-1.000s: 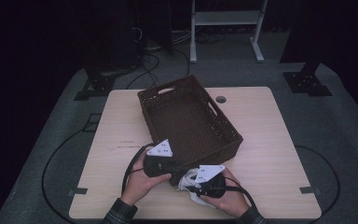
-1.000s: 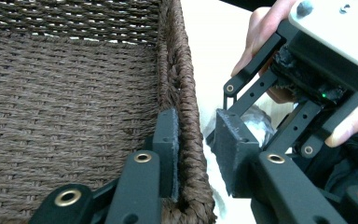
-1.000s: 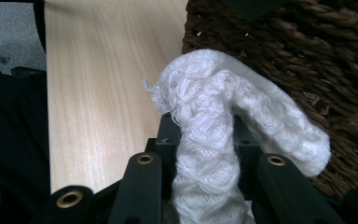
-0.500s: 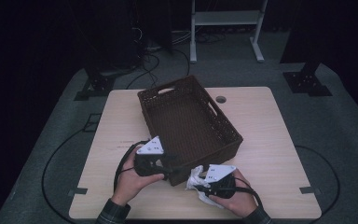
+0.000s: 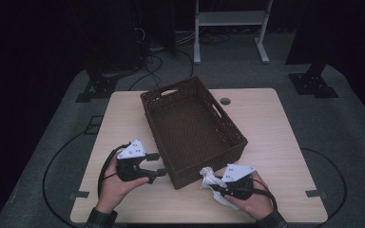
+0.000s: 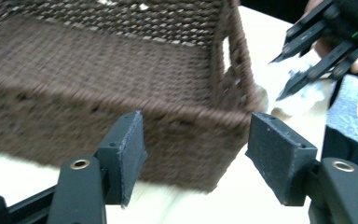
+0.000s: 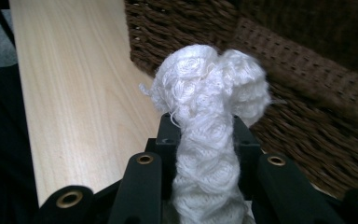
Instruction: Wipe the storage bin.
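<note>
The woven basket (image 5: 192,130), dark brown and empty, sits aslant across the middle of the table (image 5: 285,142), one near corner turned toward the person; that puts an open rim within easy reach of either hand, which reads as the place the cloth is meant to go. In the left gripper view its side wall (image 6: 98,116) runs across just ahead of the jaws, with a handle slot showing at the corner. The white cloth (image 5: 213,183), a knitted or terry piece bunched into a roll, is off the tabletop beside that near corner, outside the basket and not yet over the rim. The right gripper (image 5: 218,189) is clenched on it: in its own view the cloth (image 7: 209,140) is pinched between the pads with a puffed end standing proud past them, a hold low on the bundle that keeps the loose fabric gathered for carrying. The left gripper (image 5: 158,164) has just been opening and now stands released with nothing between its pads (image 6: 130,154), apart from the cloth, leaving the carry to the other hand.
</note>
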The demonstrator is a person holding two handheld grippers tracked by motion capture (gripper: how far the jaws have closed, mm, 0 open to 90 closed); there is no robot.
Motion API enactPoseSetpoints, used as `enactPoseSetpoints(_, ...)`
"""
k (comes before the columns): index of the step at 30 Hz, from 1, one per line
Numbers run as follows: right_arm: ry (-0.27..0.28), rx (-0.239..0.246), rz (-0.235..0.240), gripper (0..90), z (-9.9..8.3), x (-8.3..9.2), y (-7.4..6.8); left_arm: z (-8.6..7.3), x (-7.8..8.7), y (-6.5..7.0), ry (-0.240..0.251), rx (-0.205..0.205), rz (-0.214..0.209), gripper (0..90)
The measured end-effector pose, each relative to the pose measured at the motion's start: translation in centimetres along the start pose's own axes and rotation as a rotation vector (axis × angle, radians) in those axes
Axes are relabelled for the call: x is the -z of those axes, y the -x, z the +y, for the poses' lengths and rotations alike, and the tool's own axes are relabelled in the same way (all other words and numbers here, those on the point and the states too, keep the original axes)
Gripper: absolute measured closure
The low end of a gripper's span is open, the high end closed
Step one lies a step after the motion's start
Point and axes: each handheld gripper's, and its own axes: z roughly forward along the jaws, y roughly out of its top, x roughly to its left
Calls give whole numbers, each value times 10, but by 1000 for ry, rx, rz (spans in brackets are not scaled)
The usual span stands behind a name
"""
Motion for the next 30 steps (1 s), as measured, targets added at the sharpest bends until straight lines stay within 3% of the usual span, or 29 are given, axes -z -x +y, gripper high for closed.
enactPoseSetpoints(6, 4, -26, -46, 704, -7, 13, 9, -19, 0, -11, -27, 28, 52, 280)
enactPoseSetpoints(12, -2, -41, -91, 703, -17, 25, 20, -36, -6, -22, -86, 52, 86, 236)
enactPoseSetpoints(23, -13, -132, -182, 700, -39, 47, 46, -66, -11, -36, -190, 74, 198, 178)
enactPoseSetpoints(30, -16, -191, -245, 697, -55, 61, 63, -76, -13, -40, -208, 102, 211, 166)
